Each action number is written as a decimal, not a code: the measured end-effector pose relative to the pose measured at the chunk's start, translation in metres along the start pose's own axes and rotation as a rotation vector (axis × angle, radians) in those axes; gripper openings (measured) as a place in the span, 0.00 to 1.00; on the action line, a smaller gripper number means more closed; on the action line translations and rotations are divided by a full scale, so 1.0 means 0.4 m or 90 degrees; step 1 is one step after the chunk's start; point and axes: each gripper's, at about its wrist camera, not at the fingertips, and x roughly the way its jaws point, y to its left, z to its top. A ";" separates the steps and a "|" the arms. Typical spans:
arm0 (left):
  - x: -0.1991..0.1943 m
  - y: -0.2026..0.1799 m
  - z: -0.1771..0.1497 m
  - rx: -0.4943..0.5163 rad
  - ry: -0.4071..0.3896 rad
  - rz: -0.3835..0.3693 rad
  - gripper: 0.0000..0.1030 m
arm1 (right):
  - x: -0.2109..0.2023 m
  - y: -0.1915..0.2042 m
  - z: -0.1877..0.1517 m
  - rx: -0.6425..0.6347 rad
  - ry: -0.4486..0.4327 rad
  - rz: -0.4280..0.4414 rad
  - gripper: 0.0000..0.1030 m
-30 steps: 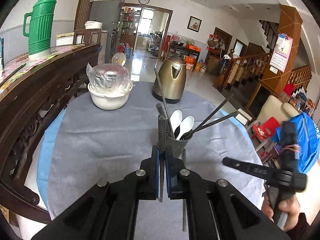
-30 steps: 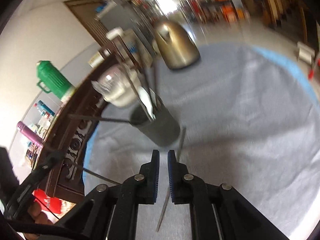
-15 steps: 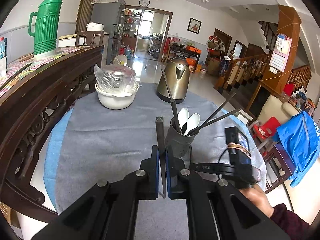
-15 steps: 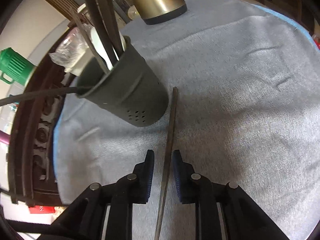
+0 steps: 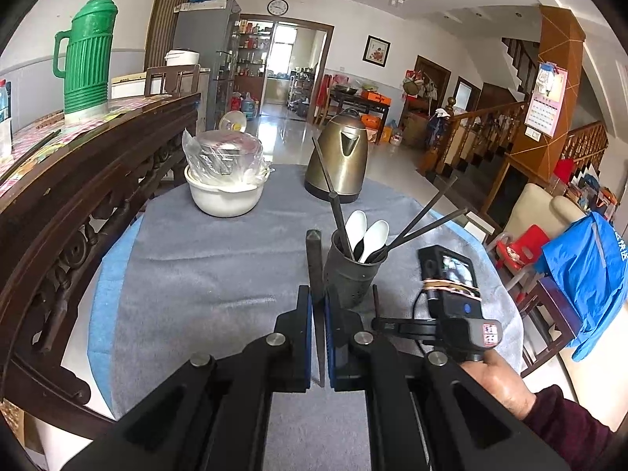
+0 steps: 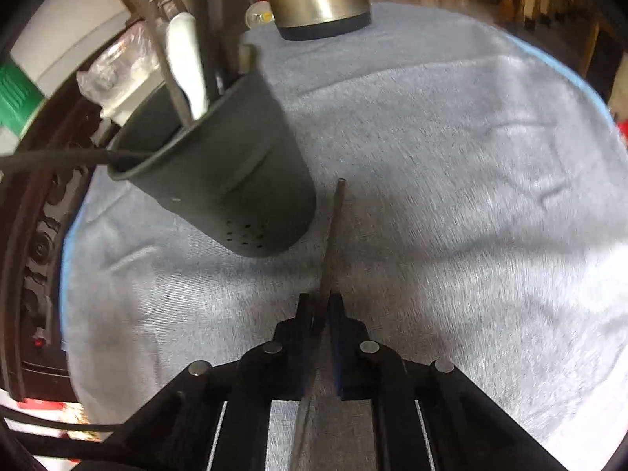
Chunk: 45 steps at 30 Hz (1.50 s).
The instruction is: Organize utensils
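Step in hand: our right tool (image 6: 322,316) has just closed on a chopstick (image 6: 333,231) lying on the table (image 6: 451,180), centre frame; left tool (image 5: 318,327) pinches another chopstick (image 5: 314,259). Next, we judge: lift into the holder (image 6: 235,180).

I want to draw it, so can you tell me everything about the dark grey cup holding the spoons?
The dark grey utensil cup is a round, matte holder with small holes low on its side. It stands upright on the grey tablecloth, holding two white spoons and several dark chopsticks. Another chopstick lies beside its base.

Left gripper (image 5: 318,314) is clamped on a dark chopstick (image 5: 314,259), right beside the utensil holder (image 5: 351,274) with white spoons (image 5: 367,237).
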 end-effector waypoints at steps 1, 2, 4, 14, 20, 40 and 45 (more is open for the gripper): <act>-0.003 -0.003 -0.001 0.002 0.000 0.001 0.06 | -0.007 -0.015 -0.005 0.012 0.000 0.011 0.06; -0.004 -0.004 -0.002 0.004 -0.001 0.002 0.06 | -0.018 -0.029 -0.012 0.020 -0.006 0.027 0.06; -0.009 -0.010 -0.002 0.006 -0.002 0.005 0.06 | -0.046 -0.047 -0.025 0.023 -0.022 0.058 0.06; -0.031 -0.026 0.003 0.012 -0.014 0.013 0.06 | -0.258 -0.044 -0.067 -0.023 -0.123 0.143 0.08; -0.026 -0.014 -0.014 0.002 -0.004 0.005 0.05 | -0.191 -0.060 -0.045 0.023 -0.064 0.135 0.18; -0.036 0.181 -0.085 -0.085 0.059 -0.007 0.05 | -0.005 0.024 -0.018 -0.083 0.001 -0.100 0.07; -0.024 0.253 -0.196 -0.095 0.157 0.020 0.10 | -0.050 -0.049 -0.072 -0.050 0.002 -0.065 0.06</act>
